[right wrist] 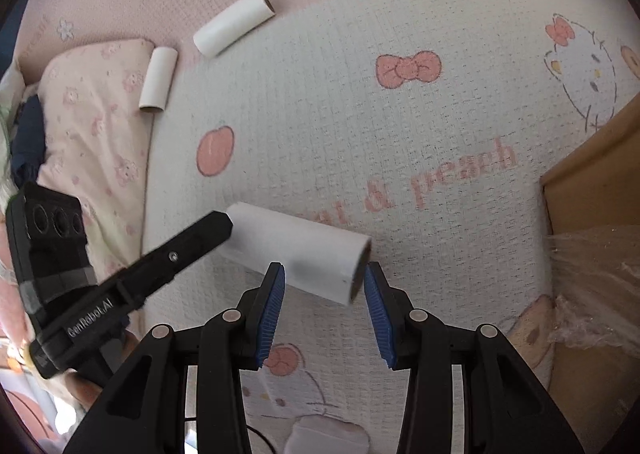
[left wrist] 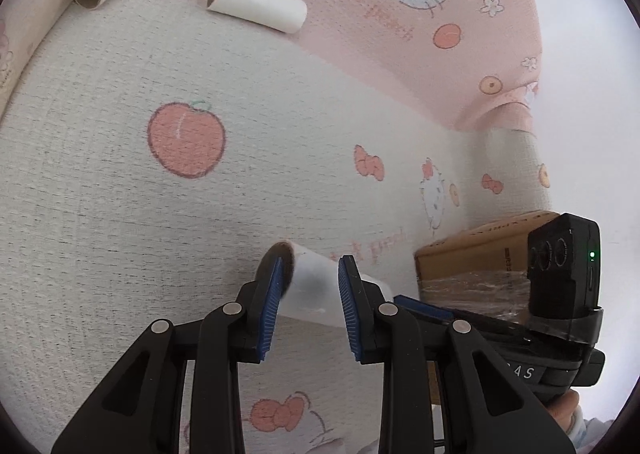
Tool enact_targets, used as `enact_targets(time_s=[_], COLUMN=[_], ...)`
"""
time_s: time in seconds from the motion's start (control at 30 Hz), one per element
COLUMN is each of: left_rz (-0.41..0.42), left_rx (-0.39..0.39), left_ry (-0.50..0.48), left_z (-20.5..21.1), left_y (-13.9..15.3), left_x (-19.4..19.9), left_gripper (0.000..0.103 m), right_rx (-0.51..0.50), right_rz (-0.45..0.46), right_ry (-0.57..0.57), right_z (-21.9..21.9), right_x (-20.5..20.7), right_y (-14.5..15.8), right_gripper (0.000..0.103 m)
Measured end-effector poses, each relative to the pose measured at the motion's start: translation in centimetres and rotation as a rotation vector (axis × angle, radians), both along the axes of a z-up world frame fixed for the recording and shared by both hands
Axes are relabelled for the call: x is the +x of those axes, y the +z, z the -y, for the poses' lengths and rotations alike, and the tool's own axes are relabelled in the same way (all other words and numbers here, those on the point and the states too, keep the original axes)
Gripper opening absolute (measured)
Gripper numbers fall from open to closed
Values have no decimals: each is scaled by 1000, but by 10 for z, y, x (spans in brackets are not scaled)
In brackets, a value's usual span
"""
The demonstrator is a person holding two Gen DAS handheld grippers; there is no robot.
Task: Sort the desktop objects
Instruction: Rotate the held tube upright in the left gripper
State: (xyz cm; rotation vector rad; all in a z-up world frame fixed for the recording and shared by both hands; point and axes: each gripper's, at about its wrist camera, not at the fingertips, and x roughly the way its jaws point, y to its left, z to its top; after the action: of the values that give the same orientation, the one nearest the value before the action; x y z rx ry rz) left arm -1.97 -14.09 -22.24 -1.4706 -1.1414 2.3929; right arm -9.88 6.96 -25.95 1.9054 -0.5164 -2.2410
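Both claws meet on one white cardboard tube at lower centre, left claw pinching its far end, right claw spread around its near end, unclamped; seemingly a handover, the brown cardboard box at right next.

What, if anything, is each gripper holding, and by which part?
Cannot be told: the paper tube sits between both pairs of fingers, left gripper at one end, right gripper at the other, but no clamp shows.
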Motion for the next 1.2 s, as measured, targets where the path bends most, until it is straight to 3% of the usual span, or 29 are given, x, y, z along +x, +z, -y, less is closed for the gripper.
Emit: enact_targets(time_s=[0.13, 0.23, 0.4, 0.5, 0.57, 0.6, 0.63, 0.67, 0.73, 0.83, 1.07, 1.2], left_rz=[35, 53, 56, 50, 39, 41, 52, 61, 76, 91, 107, 100], left_rx=[-26, -65, -66, -52, -30, -21, -13, 3, 22, 46, 76, 88], left_ry=[33, 37, 59, 86, 87, 85, 81, 73, 66, 89, 126, 103], left_z=[4, 5, 1, -1, -5, -7, -10, -13, -17, -20, -13, -13], left_y=[3, 9, 14, 12, 10, 8, 6, 2, -4, -10, -16, -18], left_x=[2, 6, 18, 24, 26, 26, 26, 26, 26, 24, 16, 6], left_gripper=[43, 50, 51, 50, 44, 31, 20, 17, 16, 16, 16, 16], right_rx=[36, 99, 161, 151, 149, 159, 189, 237, 284, 212, 211, 156], right_rz=[12, -33, -117, -113, -101, -99, -107, -120, -111, -117, -104, -78], right_ry=[10, 27, 87, 71, 61, 61, 56, 62, 111, 144, 215, 241], right_z=[-2, -3, -1, -7, -10, -11, -11, -10, -7, -6, 6, 8], right_x=[-4, -8, -16, -23, -26, -26, -25, -24, -25, -25, -29, -27], right_y=[5, 16, 33, 34, 32, 30, 29, 29, 24, 23, 15, 7], right_gripper=[40, 44, 49, 49, 49, 47, 38, 5, 5, 5, 5, 5])
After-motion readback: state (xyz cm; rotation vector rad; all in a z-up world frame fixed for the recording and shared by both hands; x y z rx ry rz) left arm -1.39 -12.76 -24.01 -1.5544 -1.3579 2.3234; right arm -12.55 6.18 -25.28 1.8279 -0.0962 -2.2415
